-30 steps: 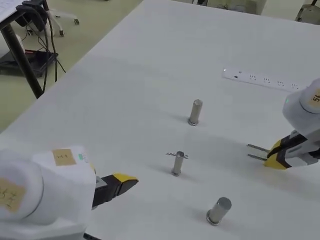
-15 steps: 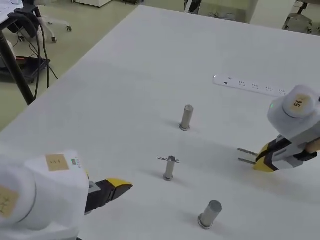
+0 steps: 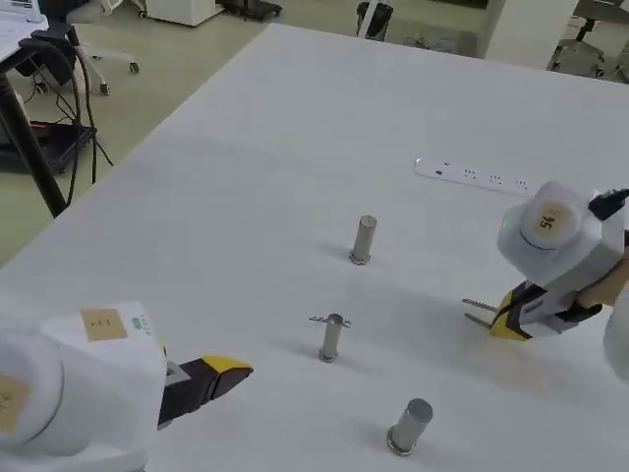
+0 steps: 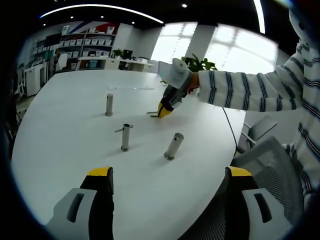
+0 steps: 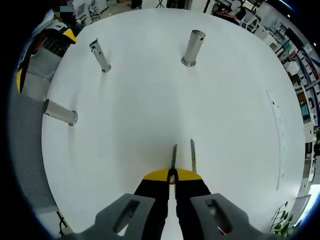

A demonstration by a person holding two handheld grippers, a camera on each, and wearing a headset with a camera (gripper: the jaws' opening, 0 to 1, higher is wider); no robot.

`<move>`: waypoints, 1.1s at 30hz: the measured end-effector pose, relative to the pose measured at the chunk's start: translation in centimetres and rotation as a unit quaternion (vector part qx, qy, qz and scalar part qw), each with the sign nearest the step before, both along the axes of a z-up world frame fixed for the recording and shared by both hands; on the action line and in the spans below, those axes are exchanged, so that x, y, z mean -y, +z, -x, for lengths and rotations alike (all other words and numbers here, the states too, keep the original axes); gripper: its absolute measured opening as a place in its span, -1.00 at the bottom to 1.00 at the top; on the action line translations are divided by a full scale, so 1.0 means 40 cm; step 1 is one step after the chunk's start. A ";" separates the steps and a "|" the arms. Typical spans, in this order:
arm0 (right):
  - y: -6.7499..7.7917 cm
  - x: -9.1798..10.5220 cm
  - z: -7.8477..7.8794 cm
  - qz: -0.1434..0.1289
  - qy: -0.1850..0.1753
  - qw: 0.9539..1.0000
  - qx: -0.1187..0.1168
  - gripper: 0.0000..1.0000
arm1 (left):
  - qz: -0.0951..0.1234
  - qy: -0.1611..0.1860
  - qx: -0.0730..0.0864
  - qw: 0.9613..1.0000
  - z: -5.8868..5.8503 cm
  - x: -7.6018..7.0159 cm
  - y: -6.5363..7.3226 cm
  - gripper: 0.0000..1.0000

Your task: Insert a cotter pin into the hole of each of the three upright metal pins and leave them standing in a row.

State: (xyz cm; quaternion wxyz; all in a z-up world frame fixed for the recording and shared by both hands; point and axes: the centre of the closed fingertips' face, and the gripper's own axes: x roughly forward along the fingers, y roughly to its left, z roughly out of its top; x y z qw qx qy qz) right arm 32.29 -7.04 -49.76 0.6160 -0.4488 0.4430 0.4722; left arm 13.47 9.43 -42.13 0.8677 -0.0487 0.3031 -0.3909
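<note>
Near 3 pins, right gripper clamps cotter pin; left gripper jaws gape empty.

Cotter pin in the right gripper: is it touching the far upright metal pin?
Apart. The right gripper view shows bare table between the cotter pin and the far metal pin.

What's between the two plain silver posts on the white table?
Head view: a third upright silver metal post, with a thin cotter pin through its top.

A round sticker on the right claw seems to read "54".
</note>
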 end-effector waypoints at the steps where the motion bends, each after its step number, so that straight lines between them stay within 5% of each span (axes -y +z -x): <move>1: 0.000 0.000 -0.001 0.003 0.000 1.000 0.000 -1.00 | -0.001 -0.002 0.000 1.000 0.002 0.001 0.000 0.81; 13: -0.003 0.004 -0.012 0.014 0.000 1.000 0.002 -1.00 | -0.001 -0.001 0.005 1.000 0.007 0.001 0.007 0.81; 23: -0.001 0.009 -0.016 -0.019 -0.046 0.999 -0.015 -1.00 | 0.000 -0.001 0.008 1.000 0.011 0.003 0.011 0.81; 33: 0.001 0.006 -0.009 -0.030 -0.028 0.999 -0.014 -1.00 | 0.001 0.000 0.013 1.000 0.011 0.004 0.016 0.81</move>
